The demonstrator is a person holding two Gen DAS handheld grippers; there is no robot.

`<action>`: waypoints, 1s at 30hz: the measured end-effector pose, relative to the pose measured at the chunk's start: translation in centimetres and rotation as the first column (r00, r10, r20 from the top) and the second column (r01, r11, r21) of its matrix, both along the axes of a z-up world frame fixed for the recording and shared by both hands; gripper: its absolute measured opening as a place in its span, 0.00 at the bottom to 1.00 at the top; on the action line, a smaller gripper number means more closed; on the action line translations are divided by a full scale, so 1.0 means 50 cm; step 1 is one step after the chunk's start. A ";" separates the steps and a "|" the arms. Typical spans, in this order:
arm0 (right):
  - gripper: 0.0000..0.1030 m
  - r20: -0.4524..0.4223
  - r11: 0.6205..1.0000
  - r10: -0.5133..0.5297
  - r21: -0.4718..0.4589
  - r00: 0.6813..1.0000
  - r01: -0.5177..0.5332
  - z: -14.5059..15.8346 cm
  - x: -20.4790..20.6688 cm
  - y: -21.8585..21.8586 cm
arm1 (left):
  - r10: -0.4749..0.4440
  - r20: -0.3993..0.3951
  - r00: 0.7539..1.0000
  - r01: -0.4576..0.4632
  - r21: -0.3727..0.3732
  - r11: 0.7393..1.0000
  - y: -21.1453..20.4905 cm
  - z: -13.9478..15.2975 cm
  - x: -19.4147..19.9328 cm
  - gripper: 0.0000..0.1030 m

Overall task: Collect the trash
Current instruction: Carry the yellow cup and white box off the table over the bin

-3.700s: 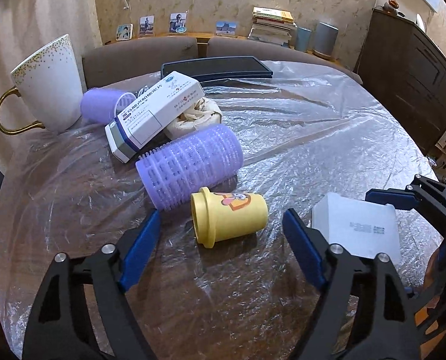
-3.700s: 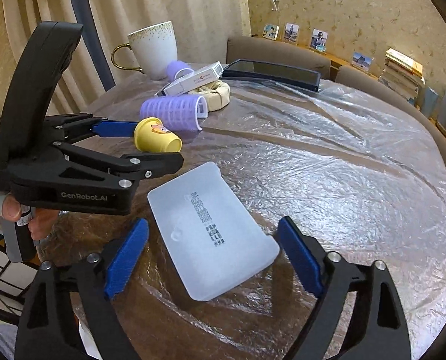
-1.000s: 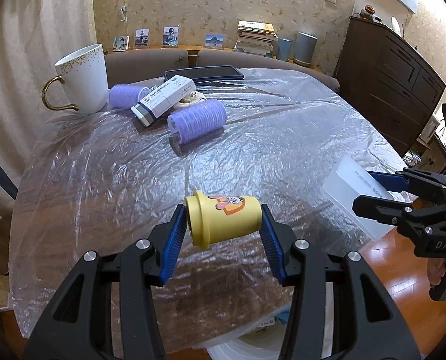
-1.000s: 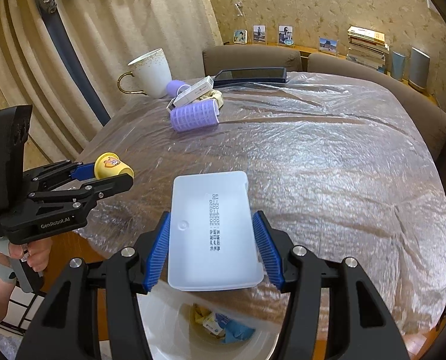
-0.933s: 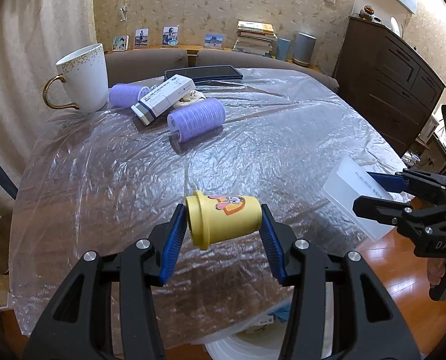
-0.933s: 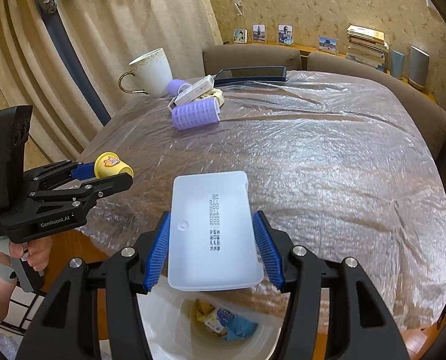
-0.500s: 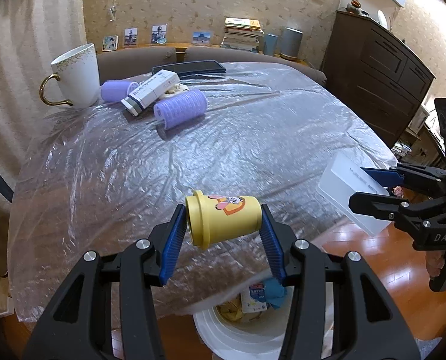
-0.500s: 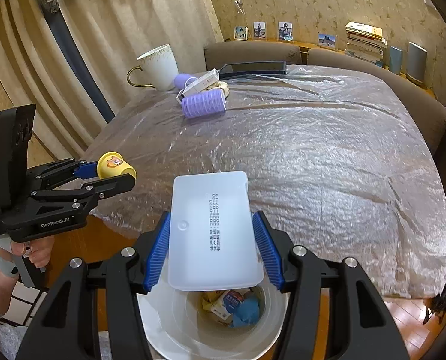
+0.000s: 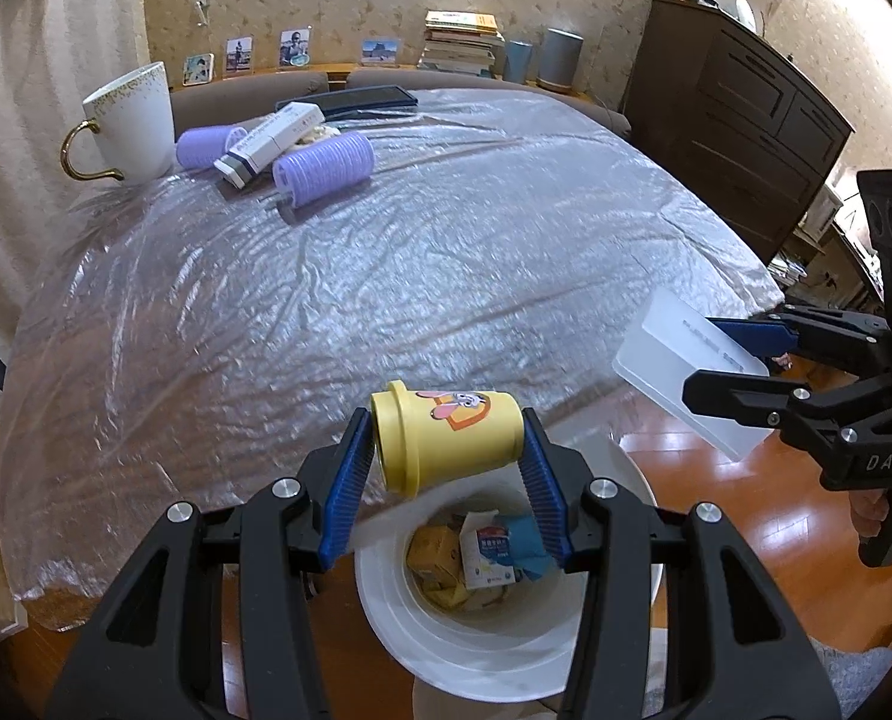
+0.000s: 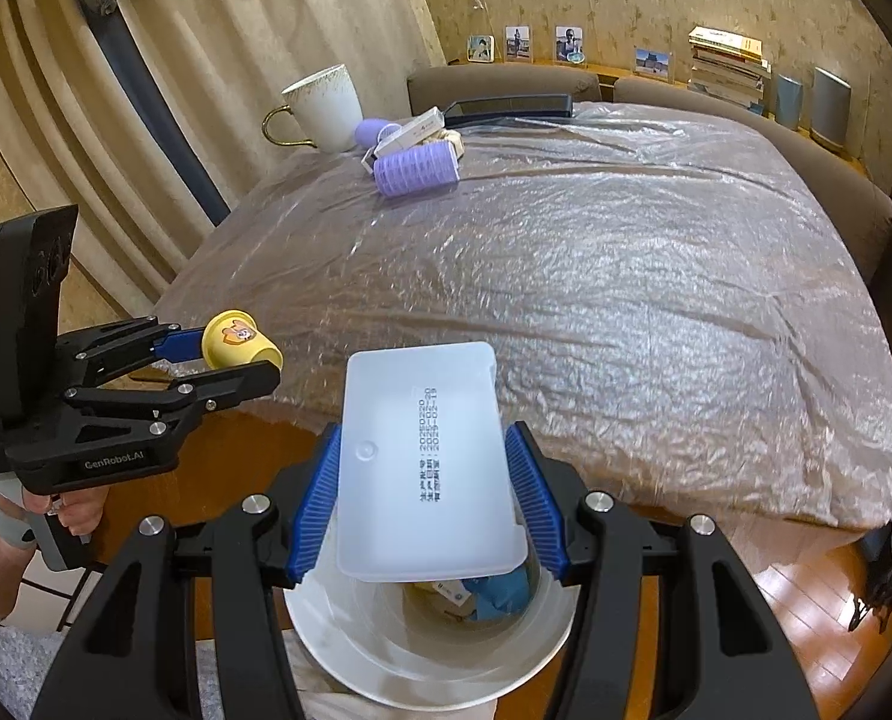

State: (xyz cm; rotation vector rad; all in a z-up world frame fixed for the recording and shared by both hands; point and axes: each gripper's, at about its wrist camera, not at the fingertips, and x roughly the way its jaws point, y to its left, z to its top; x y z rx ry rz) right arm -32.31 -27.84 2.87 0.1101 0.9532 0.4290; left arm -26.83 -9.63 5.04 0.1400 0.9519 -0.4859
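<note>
Clamping a yellow cup (image 9: 446, 438) sideways, the left gripper (image 9: 443, 474) holds it above the white bin (image 9: 482, 654), which contains wrappers; a mug (image 9: 131, 120) and curlers (image 9: 324, 169) sit far across the table (image 9: 386, 276). From the right wrist, the right gripper (image 10: 425, 504) grips a white tray (image 10: 425, 462) flat over the bin (image 10: 410, 660).

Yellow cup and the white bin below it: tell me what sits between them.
Nothing. In the left wrist view the yellow cup, clamped in the left gripper, hangs in open air over the white bin, with only trash inside it.
</note>
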 end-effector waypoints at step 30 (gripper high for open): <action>0.53 -0.108 1.000 0.007 0.003 0.994 -0.006 -0.078 -0.045 0.001 | -0.030 -0.093 0.995 0.035 0.052 0.998 -0.022 -0.079 -0.056 0.48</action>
